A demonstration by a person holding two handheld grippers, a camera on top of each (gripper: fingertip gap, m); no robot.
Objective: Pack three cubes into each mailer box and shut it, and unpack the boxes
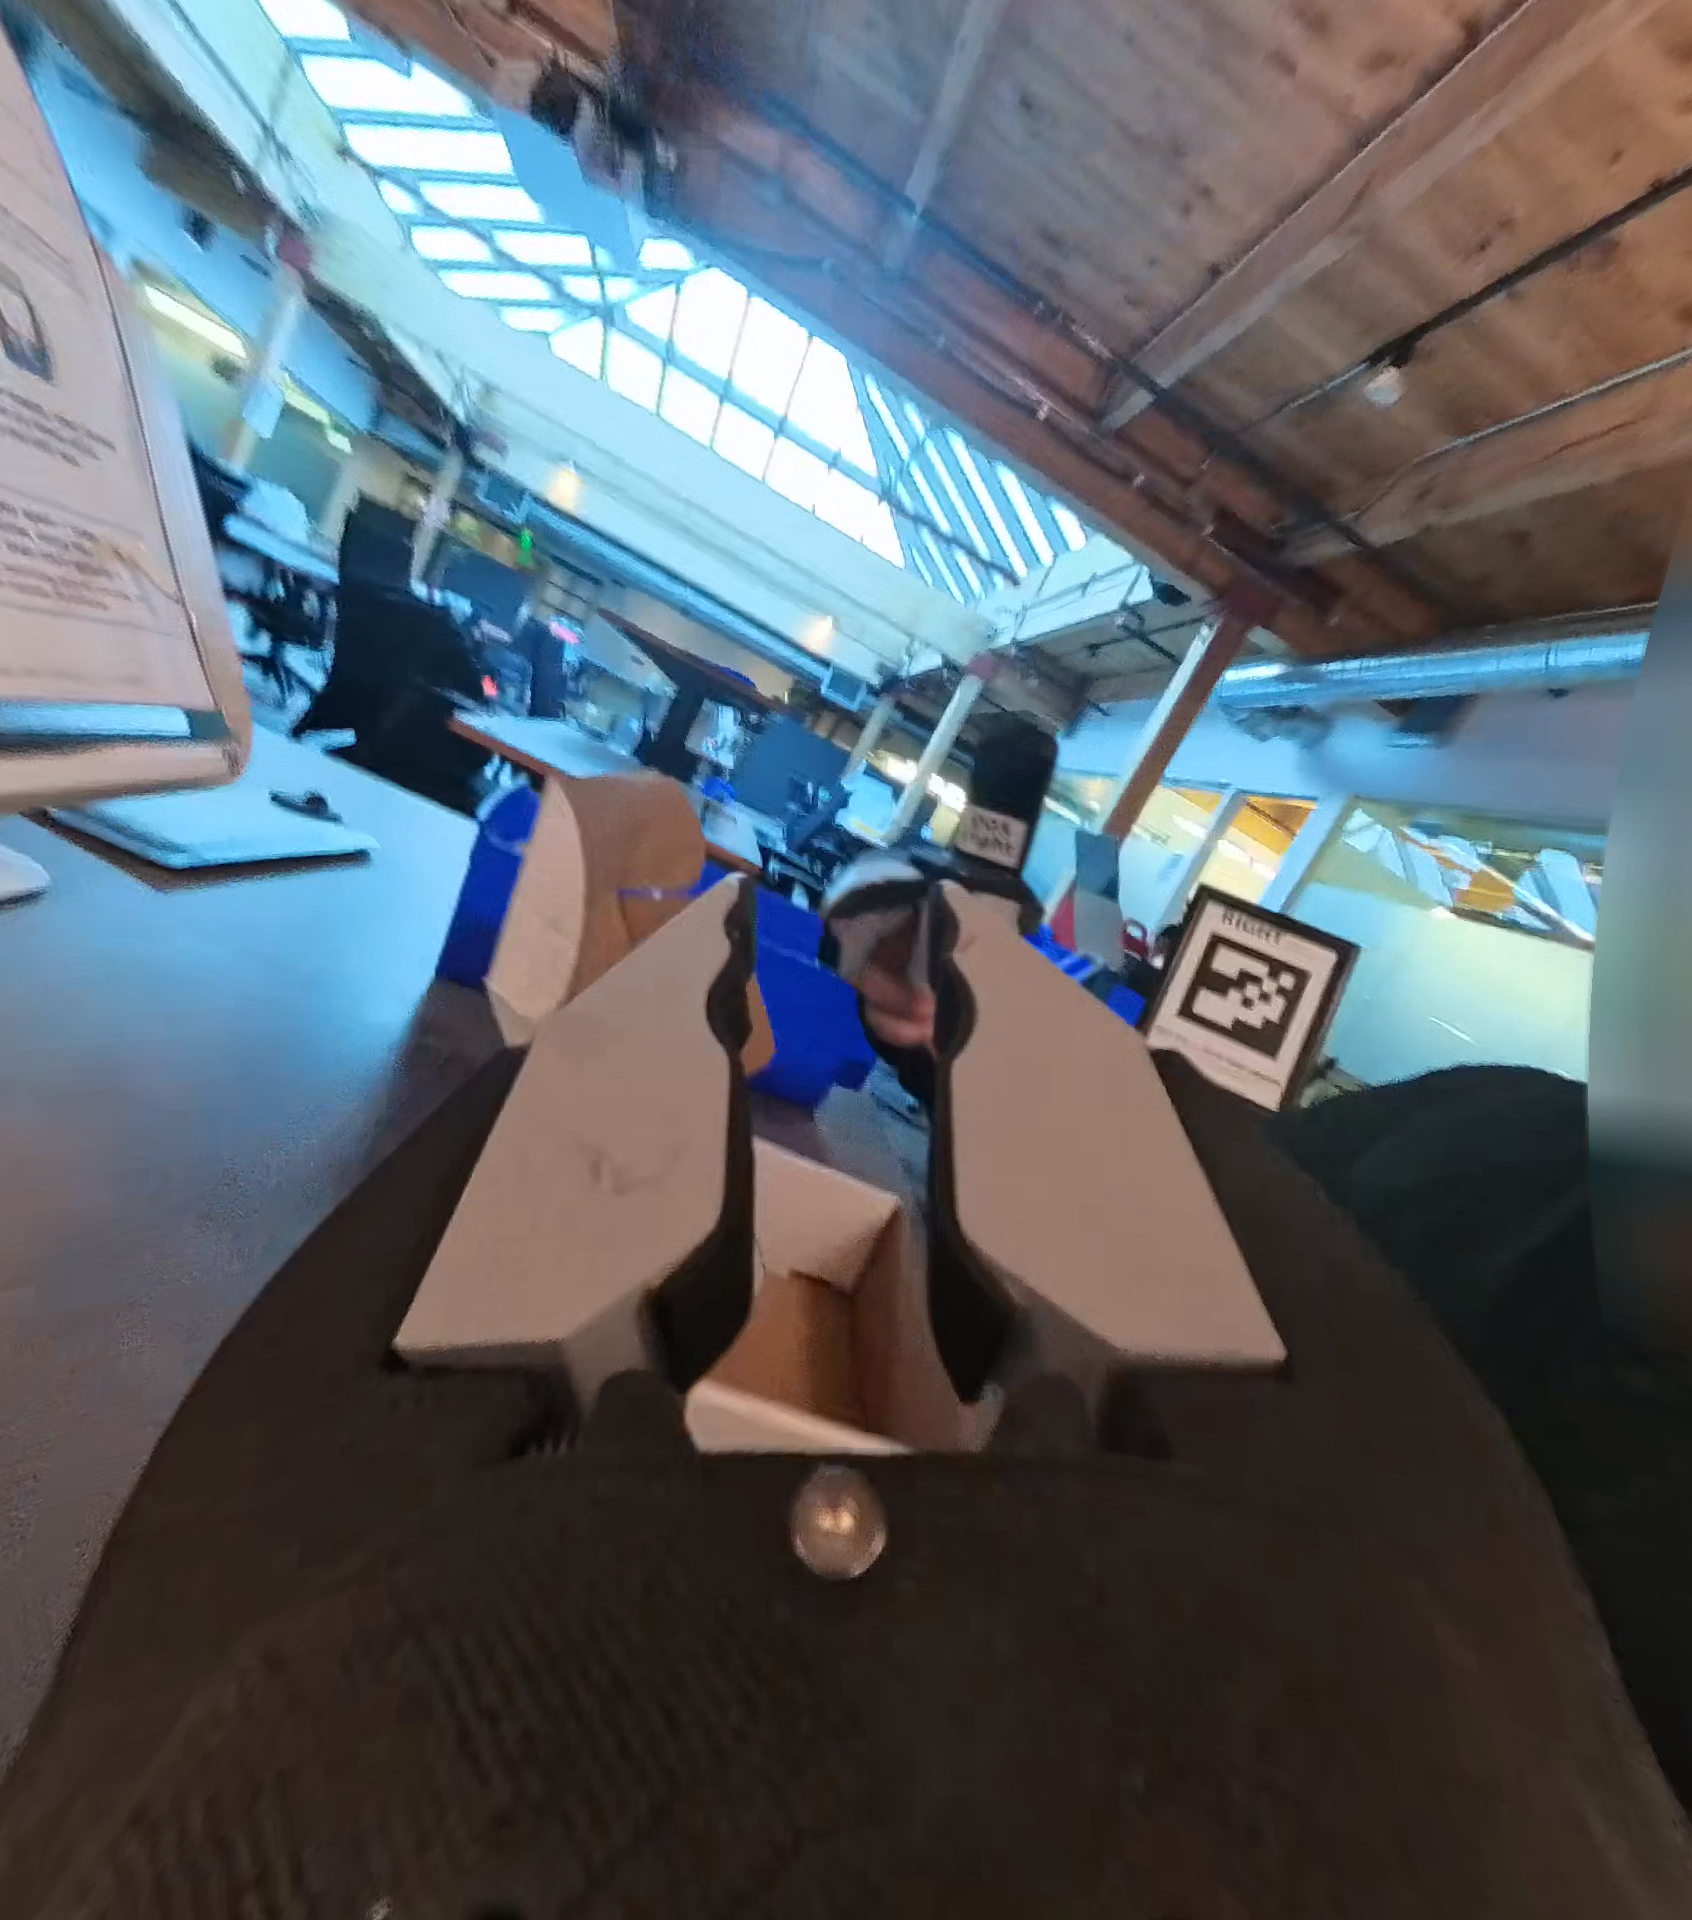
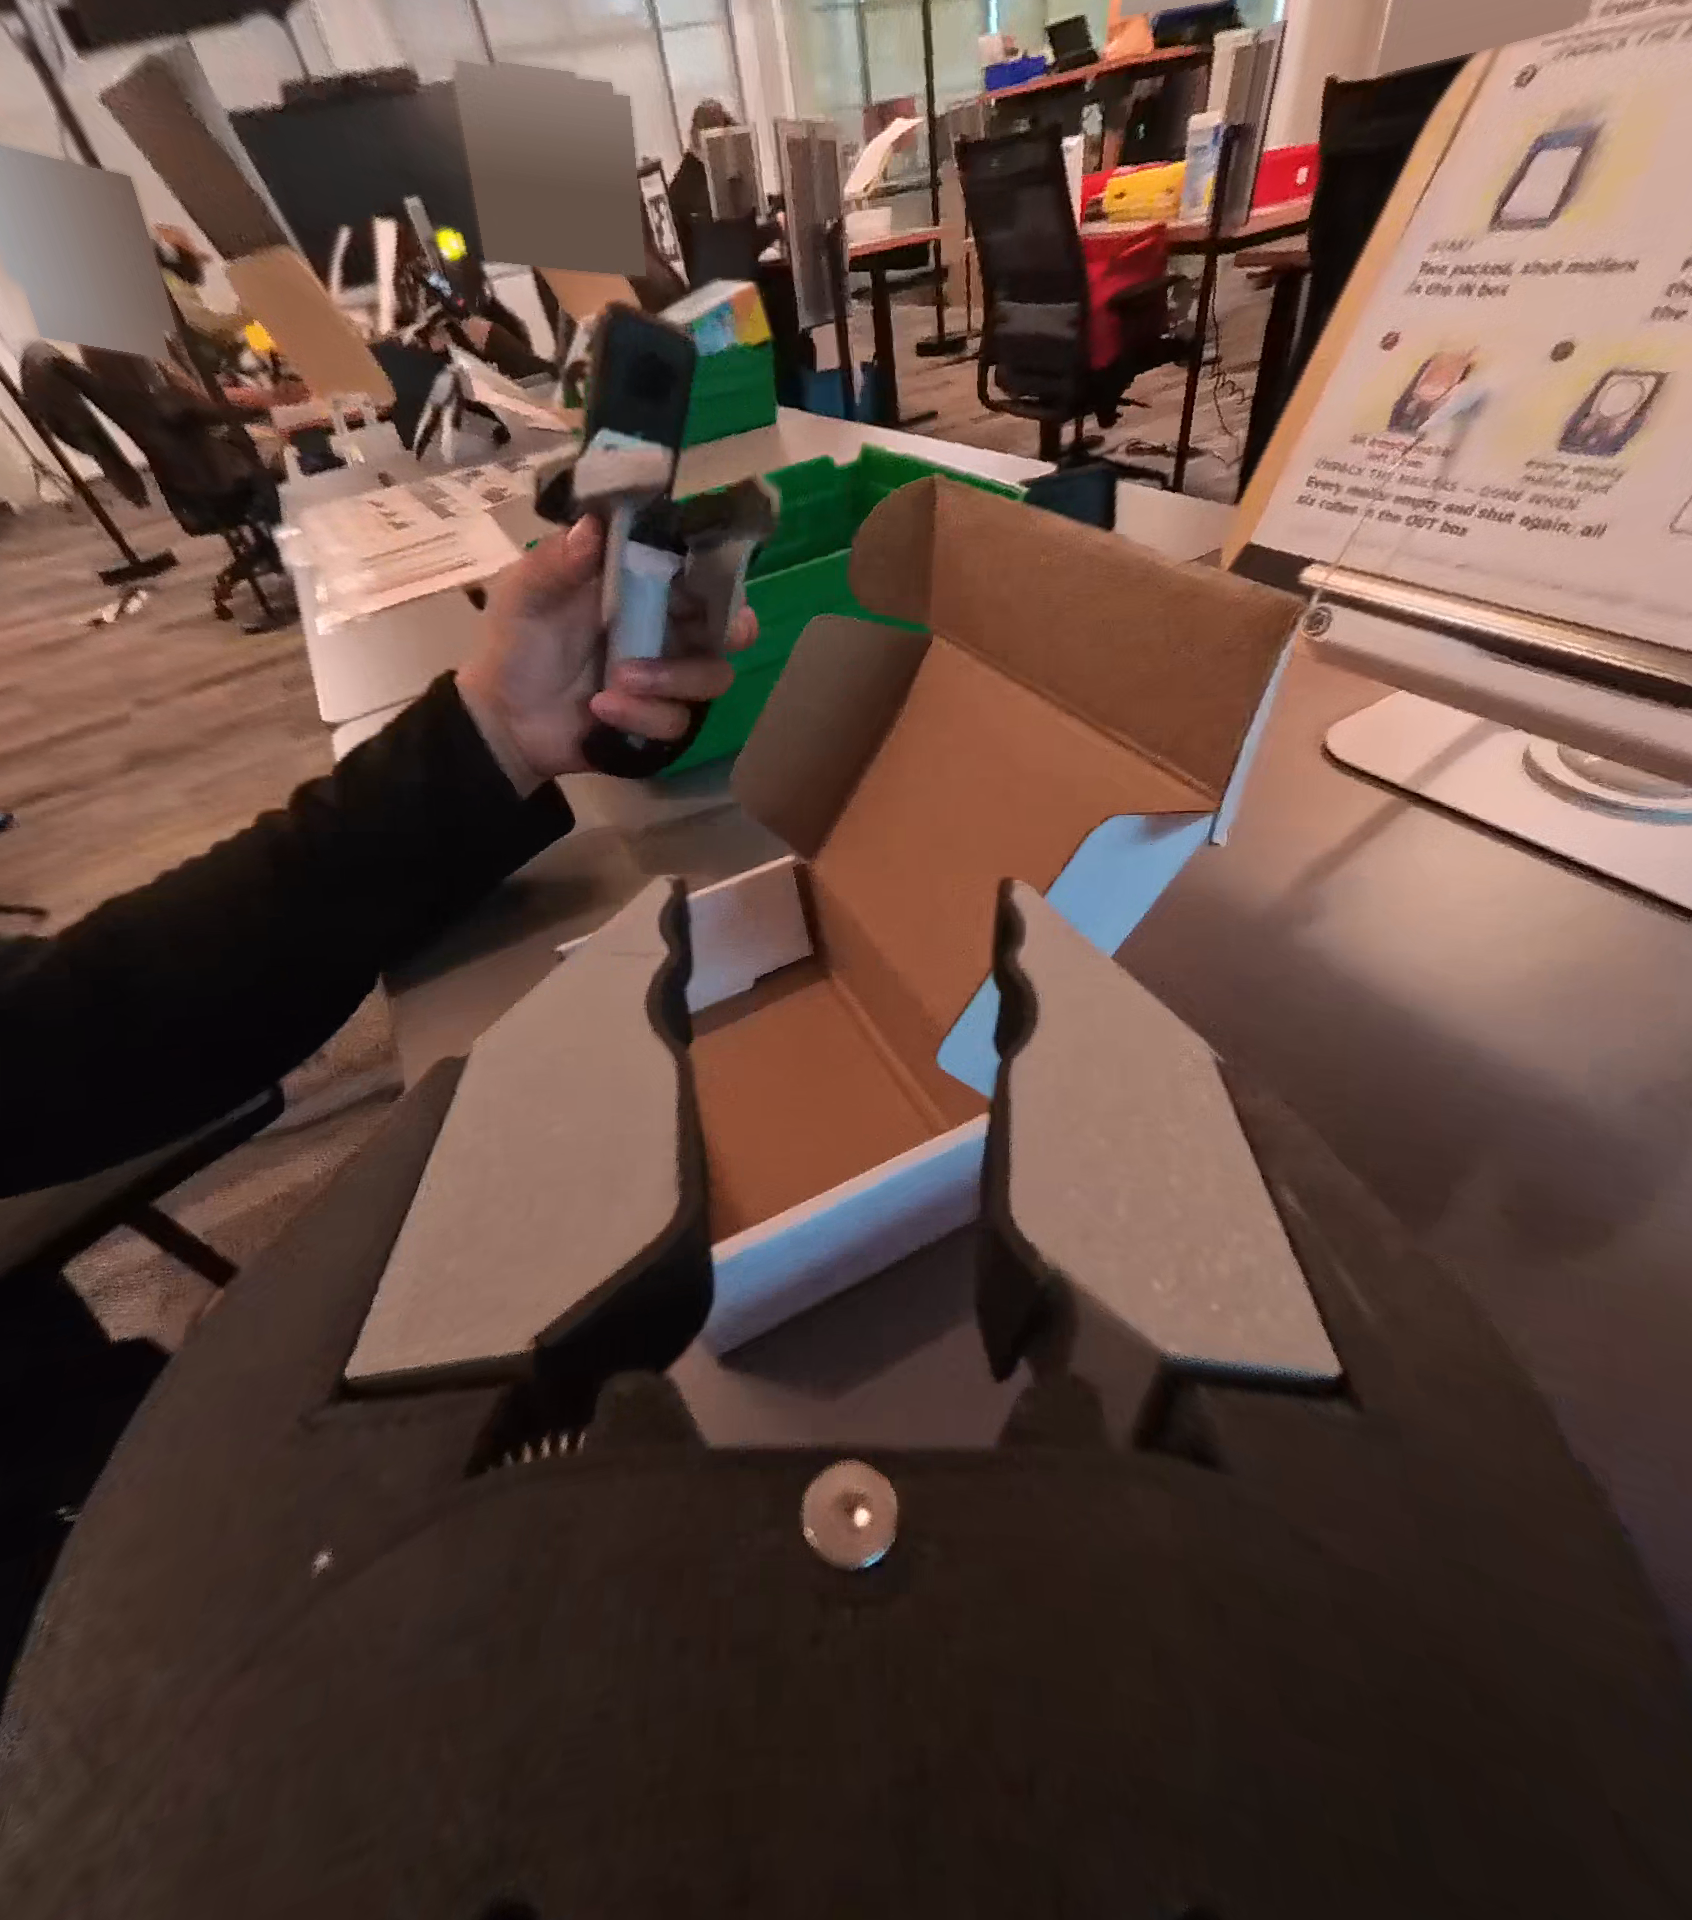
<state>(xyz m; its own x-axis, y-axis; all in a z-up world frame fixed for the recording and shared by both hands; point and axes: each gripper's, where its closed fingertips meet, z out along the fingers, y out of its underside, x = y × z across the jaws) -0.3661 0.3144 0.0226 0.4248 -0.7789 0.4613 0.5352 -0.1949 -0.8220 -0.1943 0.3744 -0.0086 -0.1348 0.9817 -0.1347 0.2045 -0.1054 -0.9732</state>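
Observation:
An open mailer box (image 2: 821,1091), white outside and brown inside, stands on the dark table with its lid (image 2: 1029,644) raised. I see no cubes in it. My right gripper (image 2: 842,935) is open and empty, just in front of the box, with its fingers on either side of the near wall. My left gripper (image 2: 665,499) is held up in a hand above and beyond the box's left side. In the left wrist view the left gripper (image 1: 842,904) is open and empty, a box corner (image 1: 821,1299) shows low between its fingers, and the right gripper (image 1: 883,904) shows farther off.
Green bins (image 2: 800,540) stand behind the box. Blue bins (image 1: 800,997) lie beyond a raised cardboard flap (image 1: 603,883). An instruction sheet on a stand (image 2: 1548,364) is at the right. A marker card (image 1: 1247,987) stands on the table. A black sleeve (image 2: 198,935) reaches in from the left. Left tips to right tips: about 20 cm.

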